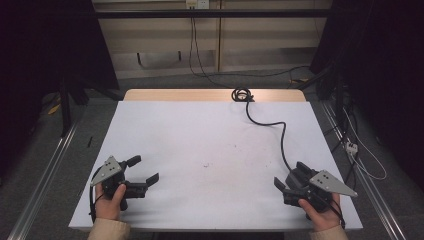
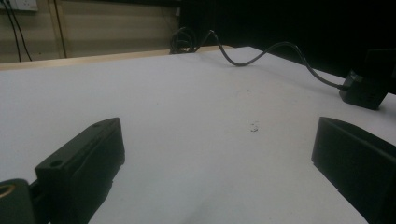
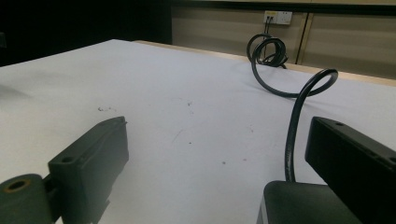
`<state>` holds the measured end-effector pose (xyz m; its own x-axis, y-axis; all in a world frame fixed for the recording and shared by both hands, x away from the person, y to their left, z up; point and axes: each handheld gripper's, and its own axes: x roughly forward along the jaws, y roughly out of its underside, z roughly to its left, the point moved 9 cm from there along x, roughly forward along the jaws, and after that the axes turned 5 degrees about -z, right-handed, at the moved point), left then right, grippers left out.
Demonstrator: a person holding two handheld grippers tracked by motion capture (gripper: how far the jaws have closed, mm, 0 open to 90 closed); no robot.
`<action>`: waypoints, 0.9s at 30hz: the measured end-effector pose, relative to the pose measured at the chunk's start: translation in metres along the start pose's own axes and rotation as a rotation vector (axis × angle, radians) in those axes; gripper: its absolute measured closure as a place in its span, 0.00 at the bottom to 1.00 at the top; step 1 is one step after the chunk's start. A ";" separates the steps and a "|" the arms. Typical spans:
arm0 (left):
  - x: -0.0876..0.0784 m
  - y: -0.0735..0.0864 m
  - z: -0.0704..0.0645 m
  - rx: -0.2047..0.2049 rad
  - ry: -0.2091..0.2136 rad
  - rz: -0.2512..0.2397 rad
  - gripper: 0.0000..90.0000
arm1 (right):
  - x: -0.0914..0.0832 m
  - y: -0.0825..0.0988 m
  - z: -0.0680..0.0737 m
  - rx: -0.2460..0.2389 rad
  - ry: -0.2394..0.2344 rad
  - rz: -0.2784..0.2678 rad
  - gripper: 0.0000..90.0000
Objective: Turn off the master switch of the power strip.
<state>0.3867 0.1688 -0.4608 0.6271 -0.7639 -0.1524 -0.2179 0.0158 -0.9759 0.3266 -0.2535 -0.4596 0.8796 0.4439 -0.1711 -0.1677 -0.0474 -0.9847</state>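
Nothing to grab yet: the table (image 1: 200, 135) is bare apart from a cable (image 1: 272, 125). Left gripper (image 1: 145, 172) and right gripper (image 1: 286, 177) both sit wide apart, empty. I'd keep them low and parted, no task item in sight.

Left hand (image 1: 111, 196) holding left gripper (image 1: 142, 173), jaws spread wide. Right hand (image 1: 320, 212) gripping right gripper (image 1: 281, 186), jaws apparently parted too, low over tabletop (image 1: 200, 135).

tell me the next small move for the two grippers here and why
Probably none beyond holding position. The left gripper and right gripper both sit with jaws open at the near corners of the white table, with nothing between them to grasp; a black cable trails from the right one.
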 end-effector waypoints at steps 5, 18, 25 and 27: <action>0.000 0.000 -0.001 0.002 0.004 -0.002 0.02 | -0.002 -0.001 -0.003 0.005 -0.001 0.004 0.09; 0.000 0.000 -0.001 0.005 0.005 -0.002 0.02 | -0.004 -0.002 -0.007 0.014 -0.009 0.014 0.11; 0.000 0.000 -0.001 0.008 0.006 -0.001 0.02 | -0.005 -0.002 -0.011 0.017 -0.007 0.017 0.13; 0.000 0.000 -0.001 0.008 0.007 -0.002 0.02 | -0.006 -0.002 -0.012 0.028 -0.008 0.019 0.14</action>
<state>0.3859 0.1683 -0.4604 0.6220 -0.7686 -0.1496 -0.2111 0.0194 -0.9773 0.3270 -0.2667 -0.4573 0.8724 0.4503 -0.1898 -0.1974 -0.0307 -0.9798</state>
